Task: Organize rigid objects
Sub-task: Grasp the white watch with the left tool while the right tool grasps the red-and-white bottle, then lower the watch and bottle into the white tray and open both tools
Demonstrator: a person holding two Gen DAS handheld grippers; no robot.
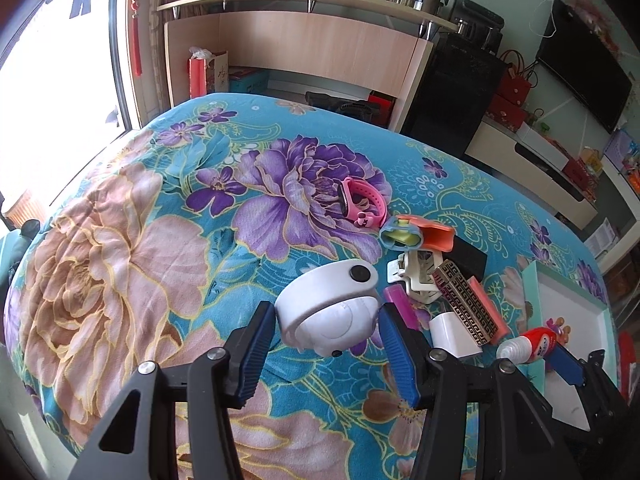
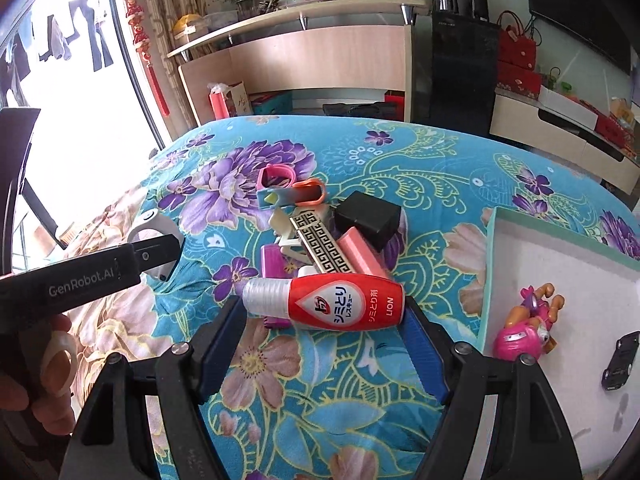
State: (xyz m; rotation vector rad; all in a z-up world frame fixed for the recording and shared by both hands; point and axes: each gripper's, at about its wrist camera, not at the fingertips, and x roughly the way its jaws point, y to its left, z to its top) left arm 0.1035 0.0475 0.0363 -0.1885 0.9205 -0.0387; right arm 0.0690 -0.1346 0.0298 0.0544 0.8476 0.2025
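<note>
The right gripper [image 2: 324,312] holds the red stain-remover bottle [image 2: 326,300] crosswise between its blue fingers [image 2: 426,356], which close on its two ends: the clear cap end [image 2: 260,294] sits against the left finger and the flat red base against the right one. So the bottle's long axis runs side to side across the gripper, cap pointing to the person's left, towards the window. The bottle appears lifted clear of the floral blanket [image 2: 320,400], above the heap of small items. The teal-rimmed white tray [image 2: 490,280], already holding a pink toy figure [image 2: 528,328] and a small dark toy car [image 2: 620,356], lies just to the right of the right gripper, so the likely next move is a short sideways carry over the tray's near wall, base end leading.

The left gripper [image 1: 326,336] has its fingers spread wide on either side of the white round camera-like device [image 1: 328,308], which lies on the blanket tilted with its domed face towards the camera; whether the fingers touch it cannot be told, though a gap shows on each side. The right hand is plainly nearer the tray; the left would have to cross over the heap, including the greek-key patterned box [image 1: 468,304] and the pink watch [image 1: 360,200], to reach it
</note>
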